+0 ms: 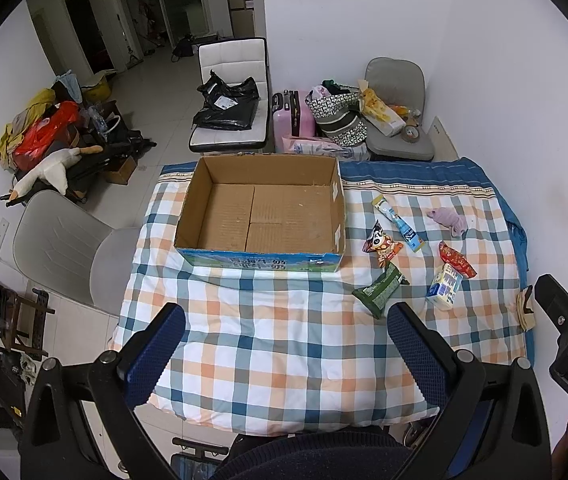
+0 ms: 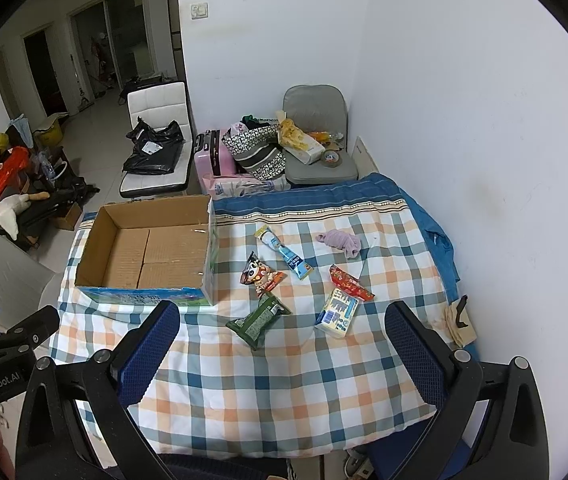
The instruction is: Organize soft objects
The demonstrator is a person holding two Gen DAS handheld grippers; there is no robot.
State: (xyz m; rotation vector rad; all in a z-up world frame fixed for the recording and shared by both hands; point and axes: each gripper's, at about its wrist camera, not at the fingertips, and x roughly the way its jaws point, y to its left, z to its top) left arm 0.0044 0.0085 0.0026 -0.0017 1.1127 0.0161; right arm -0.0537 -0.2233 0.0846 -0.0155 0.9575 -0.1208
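Both the left gripper and the right gripper hang wide apart and hold nothing above the near edge of the checked-quilt desk. The nearest items are a green crinkled snack packet and a yellow-and-blue soft carton, with red, cartoon-printed and long blue packets beyond, then a crumpled mauve cloth. The open, bare brown cardboard box lies to the left. Best to take the green packet first, gripping across its middle lightly enough not to crush it.
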